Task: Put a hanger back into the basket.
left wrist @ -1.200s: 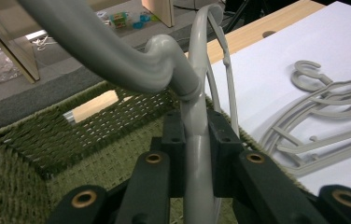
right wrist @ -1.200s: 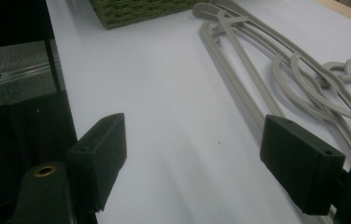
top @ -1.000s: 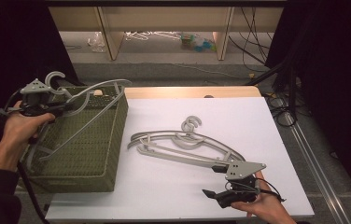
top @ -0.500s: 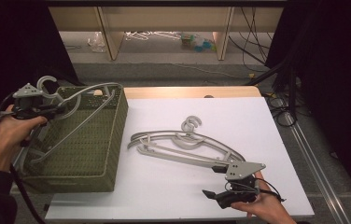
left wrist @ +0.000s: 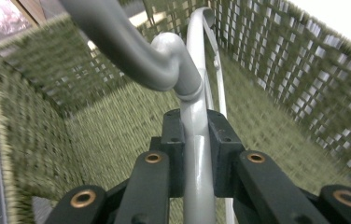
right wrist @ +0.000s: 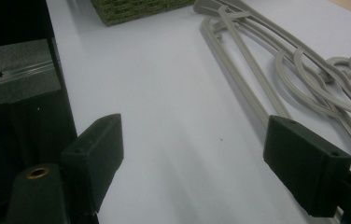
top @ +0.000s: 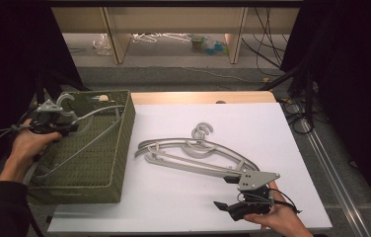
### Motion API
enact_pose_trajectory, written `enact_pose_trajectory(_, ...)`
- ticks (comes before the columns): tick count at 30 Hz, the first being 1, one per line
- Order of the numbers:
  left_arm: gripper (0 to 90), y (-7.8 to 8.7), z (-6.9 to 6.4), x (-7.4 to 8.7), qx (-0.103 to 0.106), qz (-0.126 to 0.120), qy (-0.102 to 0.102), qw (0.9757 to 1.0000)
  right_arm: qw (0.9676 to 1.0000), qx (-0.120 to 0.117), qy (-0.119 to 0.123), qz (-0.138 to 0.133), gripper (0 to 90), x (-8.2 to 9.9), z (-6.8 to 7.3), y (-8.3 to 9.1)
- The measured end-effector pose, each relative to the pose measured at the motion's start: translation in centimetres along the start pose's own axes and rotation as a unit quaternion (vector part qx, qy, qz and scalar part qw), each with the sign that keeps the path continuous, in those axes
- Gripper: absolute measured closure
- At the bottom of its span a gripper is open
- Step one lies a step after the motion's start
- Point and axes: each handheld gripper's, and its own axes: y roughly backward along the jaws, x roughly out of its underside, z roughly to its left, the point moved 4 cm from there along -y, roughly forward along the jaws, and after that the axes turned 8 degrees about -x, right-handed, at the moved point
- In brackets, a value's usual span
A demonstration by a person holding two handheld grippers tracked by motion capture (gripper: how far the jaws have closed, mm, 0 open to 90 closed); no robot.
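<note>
At the near edge of the white table (top: pixel 292 123) the right gripper (top: pixel 238 207) rests with its jaws spread wide and nothing between them. Just beyond it, two grey hangers (top: pixel 193 153) lie stacked, their long axis slanting away toward the basket (top: pixel 119 143); this hand is much the nearer to them. Farther left, the left gripper (top: pixel 65 127) is clamped on a hanger's neck (left wrist: pixel 196 140), that held hanger (top: pixel 82 140) angled down inside the green basket.

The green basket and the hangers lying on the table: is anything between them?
No. Between basket and hangers, the high view shows bare white tabletop.
</note>
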Motion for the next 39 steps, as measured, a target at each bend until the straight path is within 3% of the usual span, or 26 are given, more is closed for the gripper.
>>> enact_pose_trajectory(4, 78.6, -1.3, -0.3, 0.8, -0.007, 0.017, 0.005, 0.9998, 1.0, 0.0, 0.0, 0.0, 21.2, 0.0, 0.0, 0.0)
enact_pose_trajectory(6, 78.2, -1.7, -0.1, 1.4, -0.008, 0.037, 0.003, 0.9993, 1.0, 0.001, 0.0, -0.002, 21.3, 0.1, 0.0, -0.1)
enact_pose_trajectory(11, 76.9, -2.0, 0.9, 2.5, -0.039, 0.046, 0.039, 0.9974, 1.0, 0.001, -0.002, 0.002, 21.3, 0.1, 0.0, -0.1)
enact_pose_trajectory(17, 73.7, -1.9, 1.5, 3.0, -0.055, 0.058, 0.037, 0.9961, 1.0, -0.001, -0.002, 0.003, 21.3, 0.1, 0.0, -0.1)
enact_pose_trajectory(20, 61.5, -1.9, 1.3, 3.2, -0.067, 0.067, 0.036, 0.9949, 1.0, -0.001, -0.003, 0.002, 21.3, 0.1, 0.0, -0.2)
enact_pose_trajectory(22, 51.4, -1.5, 1.1, 2.8, -0.077, 0.054, 0.049, 0.9943, 1.0, -0.002, -0.003, 0.001, 21.3, 0.1, 0.0, -0.2)
enact_pose_trajectory(23, 43.7, -0.6, 1.2, 2.4, -0.085, 0.04, 0.079, 0.9924, 1.0, -0.001, -0.003, -0.003, 21.2, 0.1, -0.1, -0.3)
enact_pose_trajectory(24, 40.8, -0.6, 1.2, 2.4, -0.085, 0.04, 0.079, 0.9924, 1.0, -0.001, -0.003, -0.003, 21.2, 0.1, -0.1, -0.3)
enact_pose_trajectory(25, 40.8, -0.2, 1.1, 2.1, -0.083, 0.033, 0.087, 0.9922, 1.0, -0.001, -0.005, 0.001, 21.2, 0.2, -0.1, -0.2)
enact_pose_trajectory(27, 37.1, 1.8, 0.1, 1.1, -0.064, -0.012, 0.096, 0.9933, 1.0, -0.001, -0.005, 0.002, 21.3, 0.2, -0.1, -0.3)
enact_pose_trajectory(28, 35.5, 1.8, 0.1, 1.1, -0.064, -0.012, 0.096, 0.9933, 1.0, -0.001, -0.005, 0.002, 21.3, 0.2, -0.1, -0.3)
enact_pose_trajectory(29, 35.5, 2.5, -0.4, 0.8, -0.057, -0.028, 0.099, 0.9931, 1.0, -0.001, -0.006, 0.001, 21.3, 0.2, -0.1, -0.3)
enact_pose_trajectory(31, 33.8, 3.8, -1.0, 0.4, -0.045, -0.038, 0.08, 0.995, 1.0, 0.0, -0.007, 0.001, 21.2, 0.2, -0.1, -0.3)
enact_pose_trajectory(33, 32.4, 4.6, -1.9, 0.1, -0.048, -0.059, 0.083, 0.9937, 1.0, 0.0, -0.006, 0.002, 21.2, 0.2, -0.1, -0.3)
enact_pose_trajectory(34, 32.1, 4.8, -2.5, -0.1, -0.047, -0.078, 0.097, 0.9912, 1.0, 0.0, -0.005, 0.001, 21.2, 0.2, -0.1, -0.3)
enact_pose_trajectory(36, 30.6, 5.4, -3.6, -0.3, -0.032, -0.094, 0.1, 0.99, 1.0, 0.001, -0.007, 0.0, 21.2, 0.3, -0.1, -0.3)
enact_pose_trajectory(37, 30.3, 6.0, -4.8, -0.5, -0.021, -0.109, 0.101, 0.9887, 1.0, 0.004, -0.007, -0.005, 21.2, 0.3, -0.2, -0.4)
enact_pose_trajectory(39, 30.1, 6.2, -5.4, -0.5, -0.014, -0.119, 0.1, 0.9878, 0.9999, 0.005, -0.007, -0.007, 21.2, 0.3, -0.3, -0.4)
